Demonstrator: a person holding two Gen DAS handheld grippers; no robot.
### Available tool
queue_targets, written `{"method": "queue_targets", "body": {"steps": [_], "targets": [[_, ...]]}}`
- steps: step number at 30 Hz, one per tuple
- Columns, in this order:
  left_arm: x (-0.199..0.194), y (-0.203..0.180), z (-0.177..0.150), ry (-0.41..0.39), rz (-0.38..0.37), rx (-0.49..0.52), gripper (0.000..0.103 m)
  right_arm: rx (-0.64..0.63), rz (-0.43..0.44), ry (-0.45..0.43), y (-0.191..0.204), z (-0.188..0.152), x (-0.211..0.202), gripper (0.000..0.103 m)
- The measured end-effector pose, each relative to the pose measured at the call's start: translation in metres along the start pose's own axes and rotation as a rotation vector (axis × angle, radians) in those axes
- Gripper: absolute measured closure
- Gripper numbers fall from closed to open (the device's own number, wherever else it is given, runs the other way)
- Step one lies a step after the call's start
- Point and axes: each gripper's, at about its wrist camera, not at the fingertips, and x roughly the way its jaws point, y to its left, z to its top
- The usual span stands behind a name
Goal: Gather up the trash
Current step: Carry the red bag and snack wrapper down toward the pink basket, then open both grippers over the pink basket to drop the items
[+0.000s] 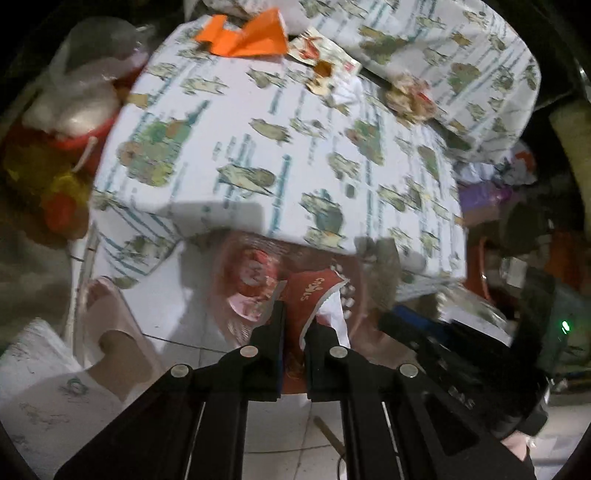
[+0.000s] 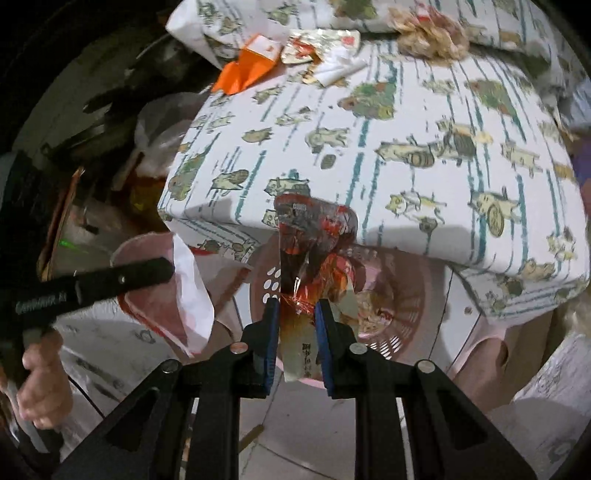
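My left gripper (image 1: pixel 297 317) is shut on a red snack wrapper (image 1: pixel 314 295) with white paper sticking out of it. It hangs over a pink perforated basket (image 1: pixel 218 295) on the floor under the table's edge. My right gripper (image 2: pixel 297 306) is shut on a clear and red plastic wrapper (image 2: pixel 314 236) above the same basket (image 2: pixel 406 295), which holds some trash. In the right wrist view the left gripper (image 2: pixel 162 267) reaches in from the left with its wrapper (image 2: pixel 192 295). On the patterned tablecloth (image 1: pixel 295 147) lie orange paper (image 1: pixel 247 33), a yellowish wrapper (image 1: pixel 317 48) and crumpled paper (image 1: pixel 410 96).
Plastic bags and a red bucket (image 1: pixel 74 110) crowd the floor left of the table. A pink plastic piece (image 1: pixel 110 317) stands beside the basket. Dark clutter (image 1: pixel 517 258) fills the right side. A hand (image 2: pixel 37 369) holds the left tool. The floor is pale tile.
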Motion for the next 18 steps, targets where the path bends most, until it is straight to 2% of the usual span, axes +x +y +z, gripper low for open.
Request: {"method": "queue_targets", "body": {"steps": [4,9,11,12,13,15,18], "targets": [[0.010,-0.001,0.005,0.003,0.041,-0.005,0.096,0.049,0.043,0.051,-0.003,0.000,0.012,0.084],[0.035,0.002,0.005,0.094,-0.023,-0.050,0.094,0.059,0.023,0.099,-0.004,-0.005,0.026,0.084],[0.041,0.003,0.006,0.122,-0.072,-0.059,0.076,0.072,0.020,0.106,-0.007,-0.004,0.028,0.084],[0.040,0.004,0.007,0.118,-0.080,-0.073,0.065,0.077,0.015,0.102,-0.009,-0.002,0.027,0.084],[0.036,0.005,0.009,0.099,-0.064,-0.075,0.053,0.080,0.005,0.089,-0.011,-0.001,0.024,0.083],[0.023,0.005,0.013,0.033,-0.001,-0.062,0.039,0.076,-0.024,0.051,-0.013,0.002,0.017,0.082],[0.004,0.005,0.018,-0.025,0.025,-0.044,0.036,0.042,-0.053,0.000,-0.010,0.009,0.006,0.082]]}}
